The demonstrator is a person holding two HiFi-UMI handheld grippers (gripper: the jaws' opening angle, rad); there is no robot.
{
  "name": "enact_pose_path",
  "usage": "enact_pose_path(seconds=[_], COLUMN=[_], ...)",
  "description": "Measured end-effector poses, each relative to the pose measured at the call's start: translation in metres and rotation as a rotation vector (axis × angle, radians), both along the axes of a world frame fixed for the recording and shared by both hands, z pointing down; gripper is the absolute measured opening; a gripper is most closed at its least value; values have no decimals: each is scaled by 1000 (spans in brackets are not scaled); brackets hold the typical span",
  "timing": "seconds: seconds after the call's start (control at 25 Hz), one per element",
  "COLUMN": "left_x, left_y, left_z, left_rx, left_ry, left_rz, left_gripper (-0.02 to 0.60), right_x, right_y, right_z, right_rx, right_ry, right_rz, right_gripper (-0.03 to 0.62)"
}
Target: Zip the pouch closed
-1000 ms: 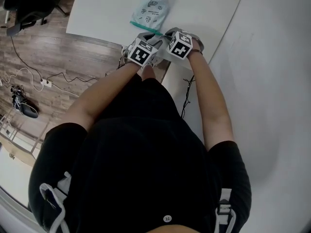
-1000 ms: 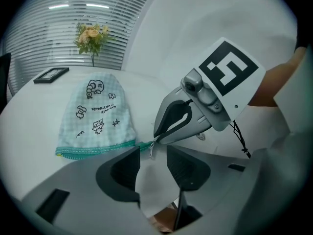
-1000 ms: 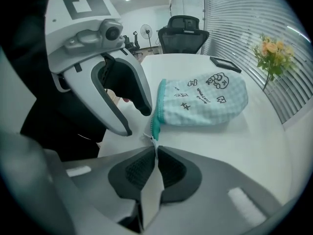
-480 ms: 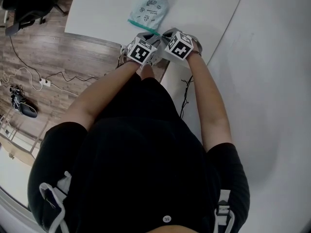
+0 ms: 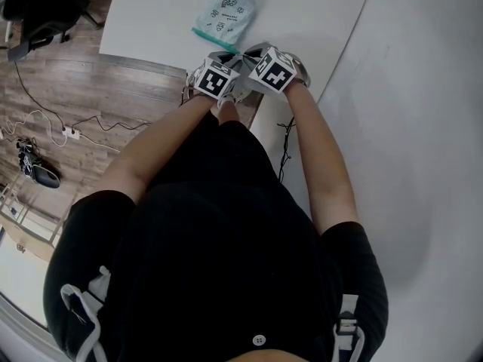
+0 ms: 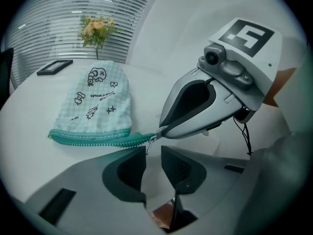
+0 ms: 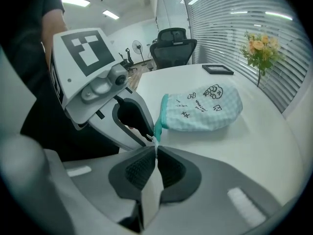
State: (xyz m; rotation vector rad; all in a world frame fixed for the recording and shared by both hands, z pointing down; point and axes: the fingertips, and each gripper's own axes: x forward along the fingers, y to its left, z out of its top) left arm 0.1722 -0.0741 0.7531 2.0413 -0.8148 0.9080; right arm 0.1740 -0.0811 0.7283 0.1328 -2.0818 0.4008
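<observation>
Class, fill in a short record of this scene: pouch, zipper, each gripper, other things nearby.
Pouch: pale checked cloth, flat on the white table.
Zipper: teal, looks closed along the edge.
Right gripper: jaws shut on the zipper's end.
Left gripper: jaws apart, just been closing, nothing pinched.
Beyond the pouch: flowers, dark frame.

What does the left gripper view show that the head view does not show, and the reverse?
Only the left gripper view shows the flowers, the window blinds, a dark frame and the right gripper pinching the end of the green zipper. Only the head view shows the wooden floor, the black chair and the person's black shirt. Both show the checked pouch on the white table, and the right gripper.
</observation>
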Motion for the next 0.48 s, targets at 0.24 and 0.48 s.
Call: enact_pose_path(seconds=[0.24, 0.48], left_x=[-6, -6], left_y=[-1, 2], left_z=[-10, -15], left_rx=[7, 0], left_ry=[-16, -35], left_rz=[-4, 36], left_gripper=[15, 8], right_x=[-2, -1], right_y=[3, 5], right_z=[-3, -2], right_rx=[30, 55], right_ry=[42, 88], right_rz=[-28, -39], right_gripper=[25, 23])
